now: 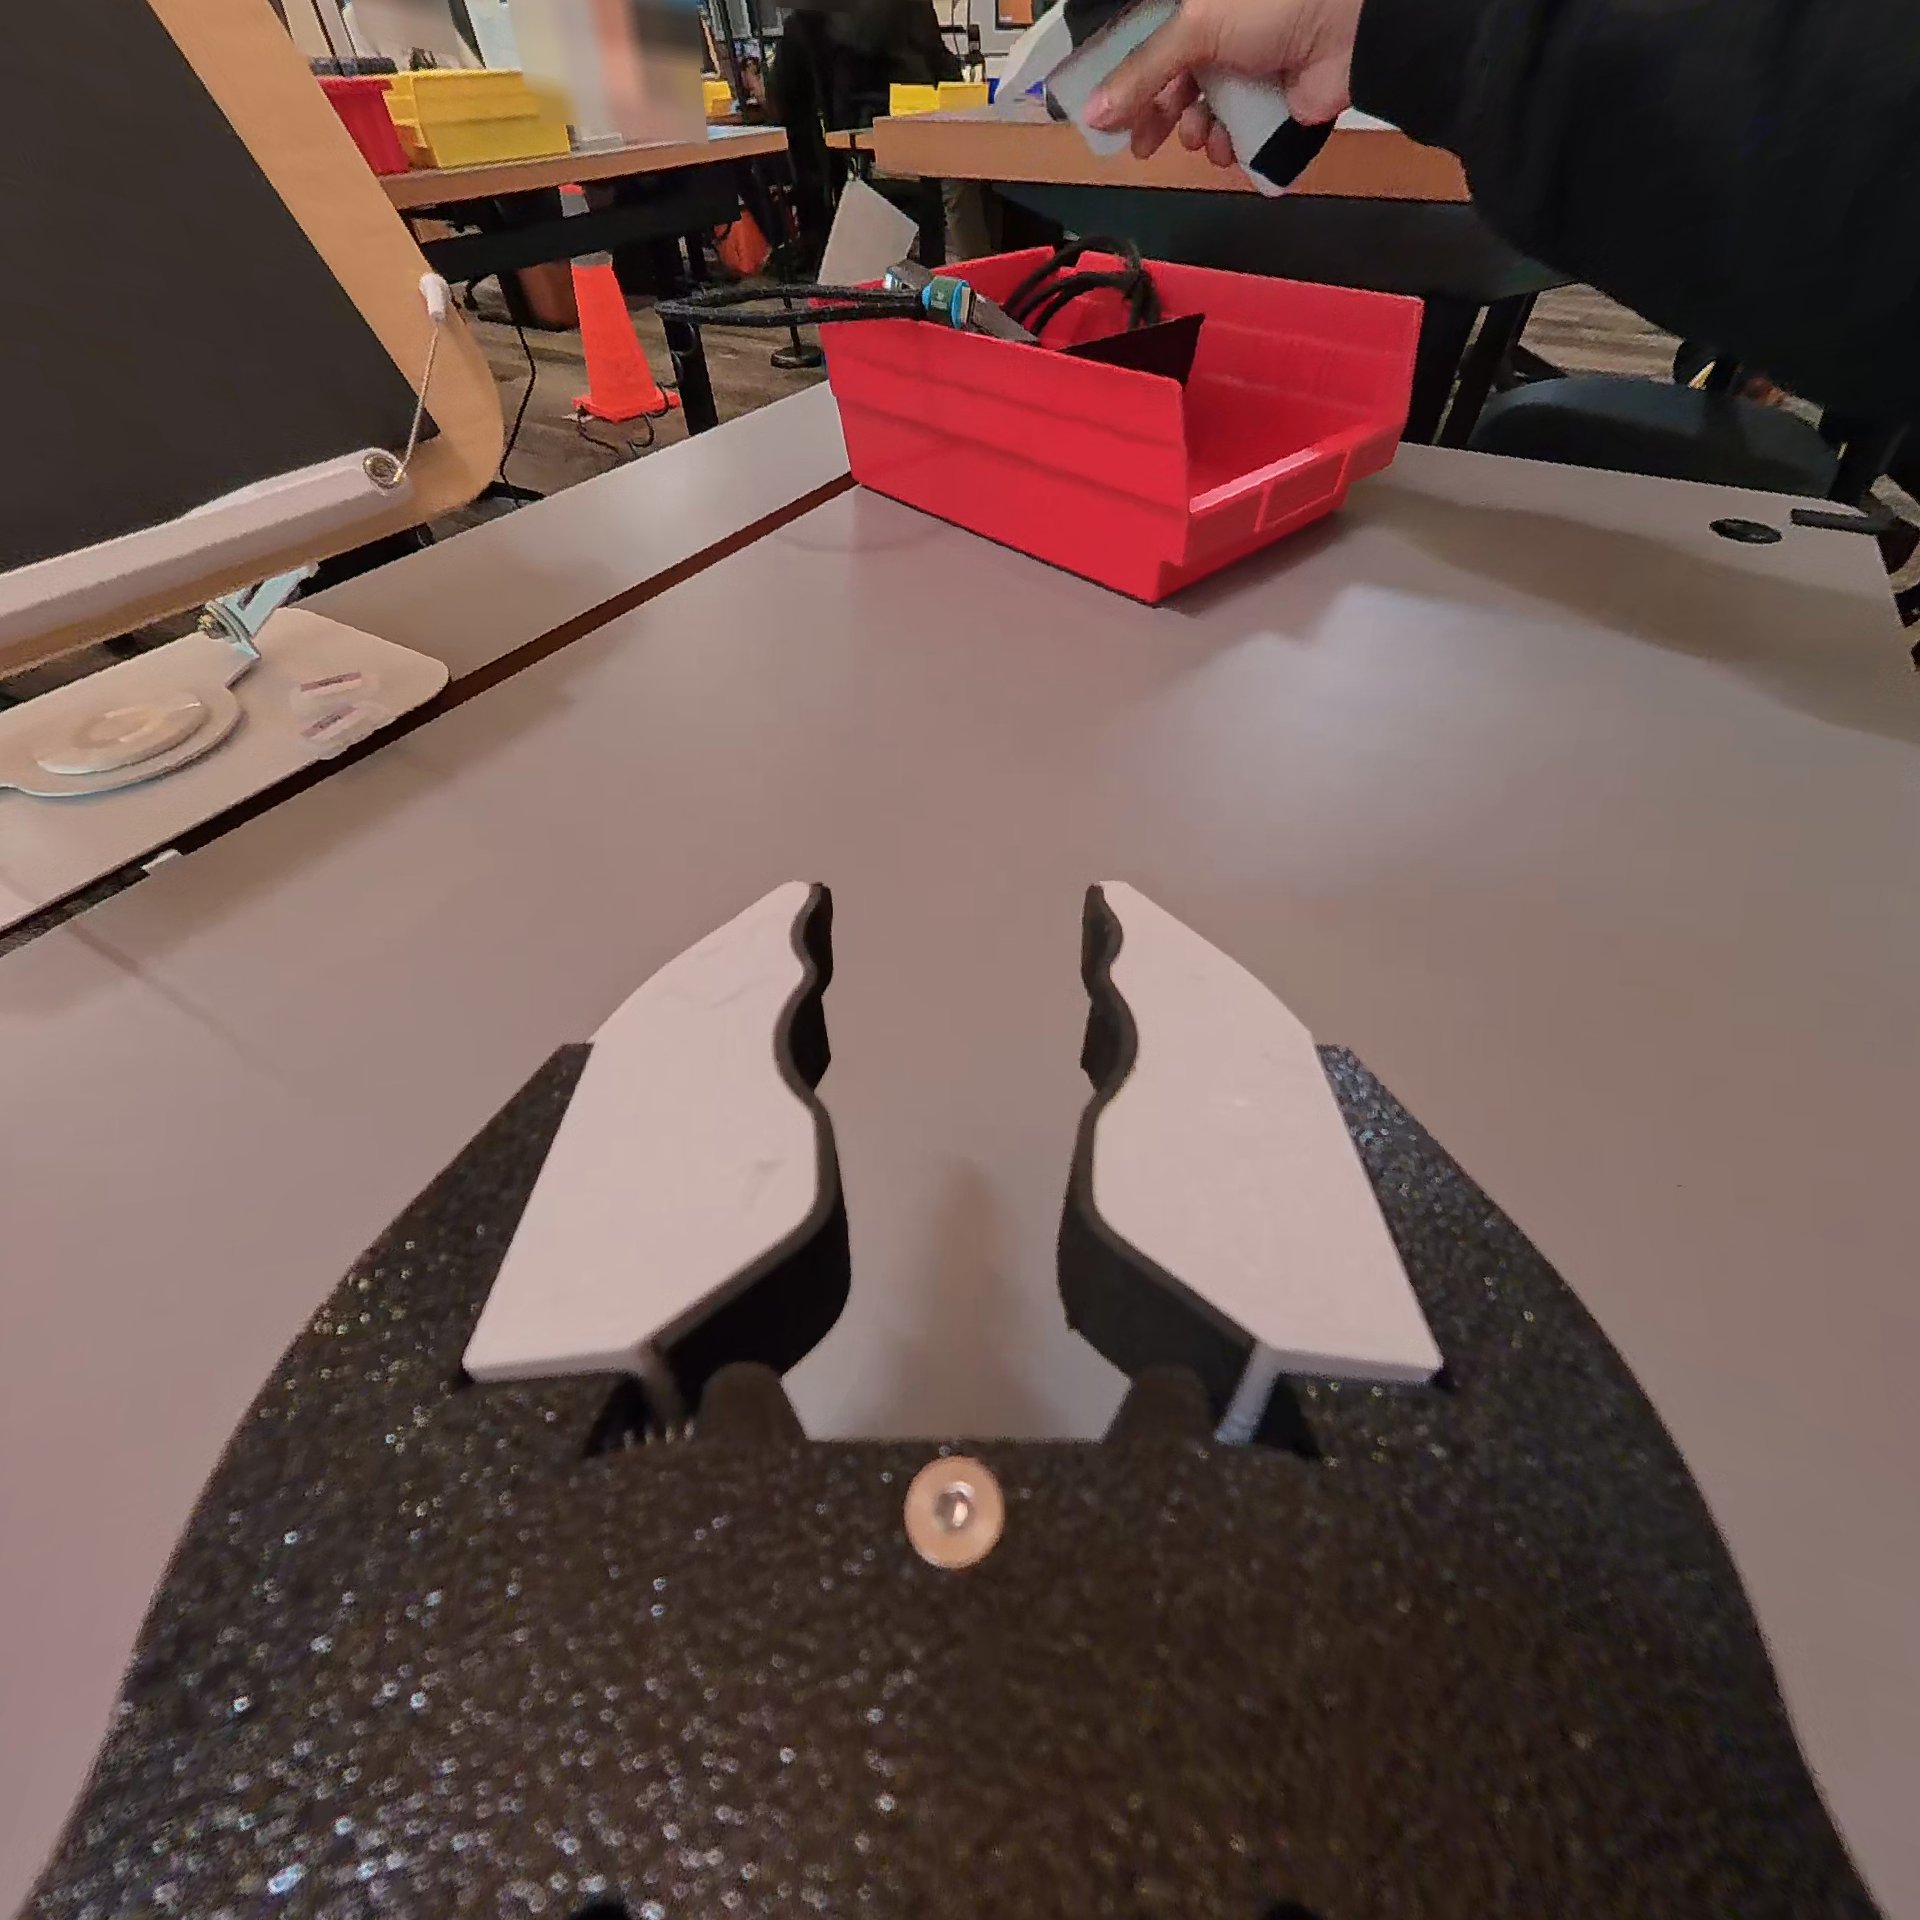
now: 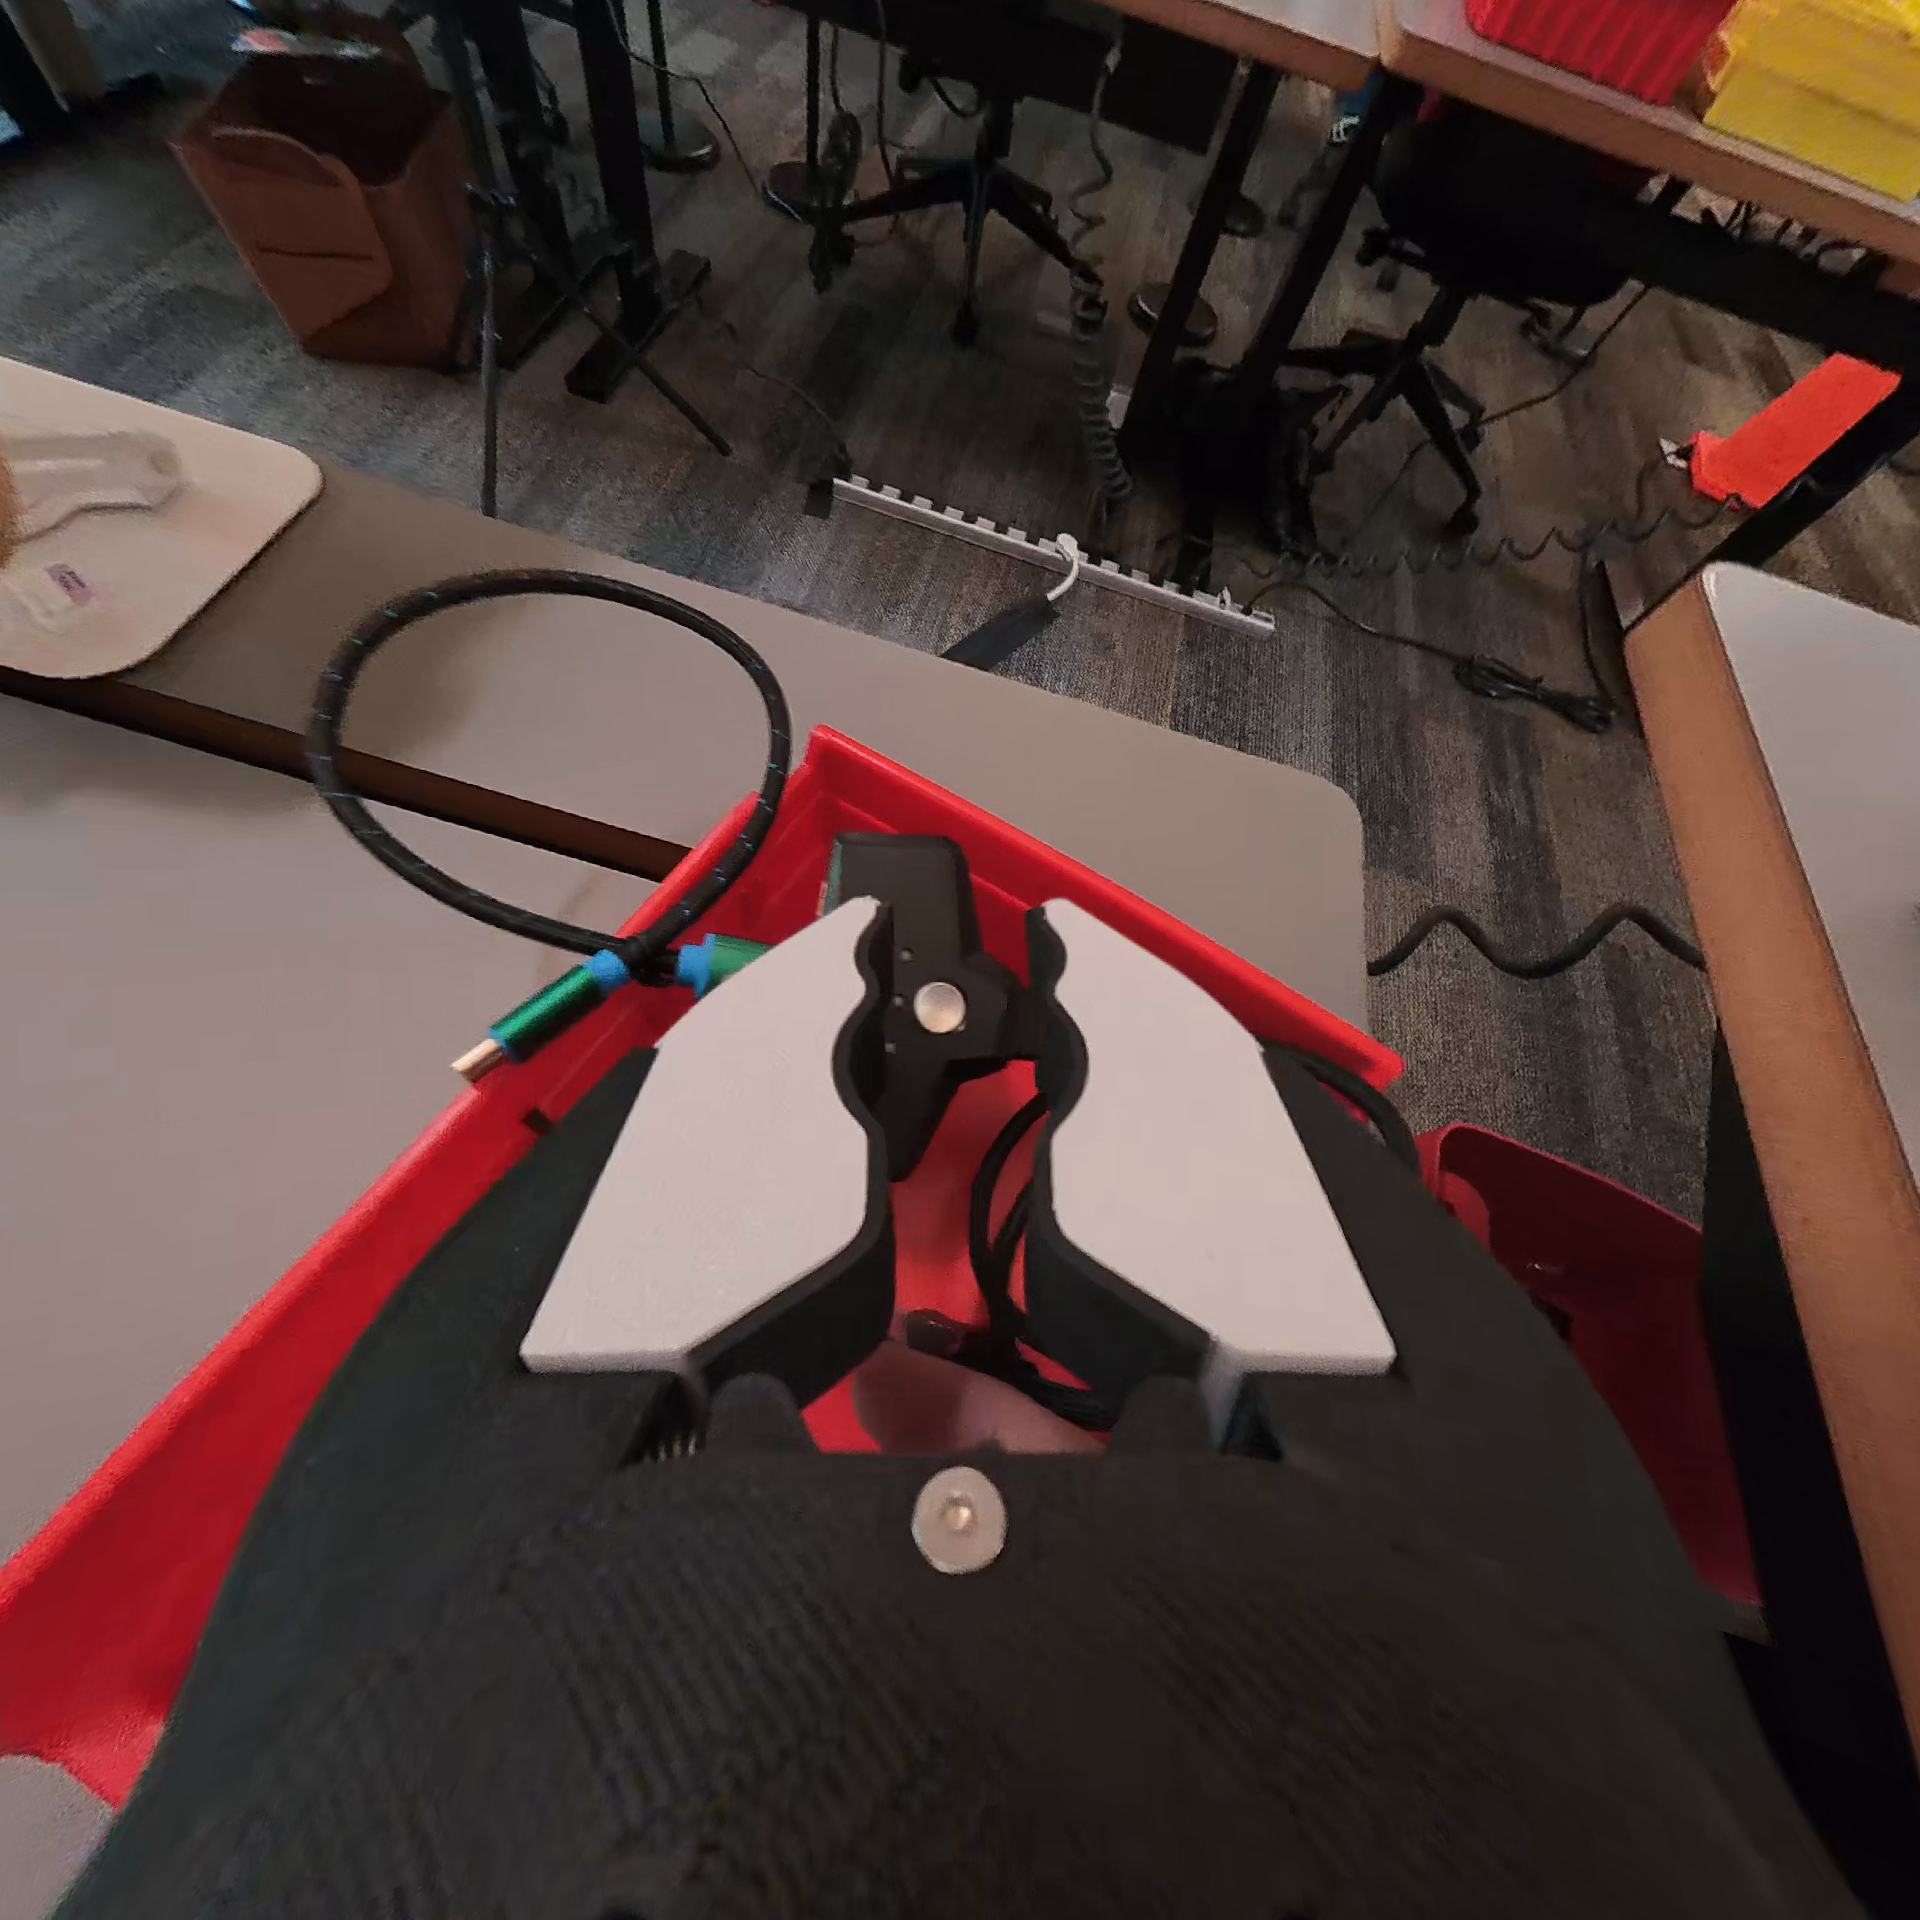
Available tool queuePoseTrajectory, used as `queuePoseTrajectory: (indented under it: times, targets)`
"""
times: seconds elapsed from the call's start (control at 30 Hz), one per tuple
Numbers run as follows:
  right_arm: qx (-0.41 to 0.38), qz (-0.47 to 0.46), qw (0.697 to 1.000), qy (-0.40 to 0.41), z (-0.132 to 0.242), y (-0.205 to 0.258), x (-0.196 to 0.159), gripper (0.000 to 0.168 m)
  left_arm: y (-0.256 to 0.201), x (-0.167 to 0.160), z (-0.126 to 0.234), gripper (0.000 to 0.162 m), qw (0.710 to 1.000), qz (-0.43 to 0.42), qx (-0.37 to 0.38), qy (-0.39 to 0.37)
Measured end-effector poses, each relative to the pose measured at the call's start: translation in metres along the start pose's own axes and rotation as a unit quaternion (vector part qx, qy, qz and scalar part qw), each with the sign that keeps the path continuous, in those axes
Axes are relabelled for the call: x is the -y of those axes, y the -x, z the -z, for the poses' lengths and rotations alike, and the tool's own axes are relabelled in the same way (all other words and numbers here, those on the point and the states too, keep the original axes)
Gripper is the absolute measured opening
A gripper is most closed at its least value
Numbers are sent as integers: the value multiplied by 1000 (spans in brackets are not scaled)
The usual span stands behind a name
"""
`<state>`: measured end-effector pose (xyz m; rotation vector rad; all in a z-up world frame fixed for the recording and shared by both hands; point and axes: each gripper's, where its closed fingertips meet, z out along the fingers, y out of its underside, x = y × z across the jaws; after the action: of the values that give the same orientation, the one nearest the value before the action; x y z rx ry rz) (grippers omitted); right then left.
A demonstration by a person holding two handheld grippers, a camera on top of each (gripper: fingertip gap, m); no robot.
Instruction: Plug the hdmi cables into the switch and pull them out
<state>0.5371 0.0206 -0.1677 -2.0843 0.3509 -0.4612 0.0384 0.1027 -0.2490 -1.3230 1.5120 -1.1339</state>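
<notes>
A red bin (image 1: 1039, 457) stands at the table's far side. A black HDMI switch (image 2: 920, 997) with a round silver button is inside it. My right gripper (image 2: 956, 920) reaches down into the bin (image 2: 1143, 904), and its jaws are closed against the switch's sides. A braided black HDMI cable (image 2: 416, 623) loops over the bin's left wall onto the table. Its green plug with a blue collar (image 2: 535, 1023) sticks out over the wall, and the plugs also show in the left wrist view (image 1: 940, 301). My left gripper (image 1: 956, 914) is open and empty, low over the table, well short of the bin.
More black cable (image 2: 997, 1195) lies coiled in the bin. A monitor stand base (image 1: 208, 707) sits on the neighbouring table to the left. A hand (image 1: 1226, 73) holds the right gripper's handle above the bin. The grey table (image 1: 1351, 831) ends just behind the bin.
</notes>
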Motion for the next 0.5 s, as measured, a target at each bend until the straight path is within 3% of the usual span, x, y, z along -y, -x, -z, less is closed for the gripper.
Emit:
queuePoseTrajectory:
  times: [0.33,0.43,0.5]
  targets:
    - [-9,44,993,-108,66,68,13,26,10,12,13,45,999,0,33,0]
    - [17,-5,984,-175,103,108,10,26,16,16,19,45,999,-1,53,5]
    - [45,13,982,-184,114,146,-5,26,20,19,24,44,998,4,64,2]
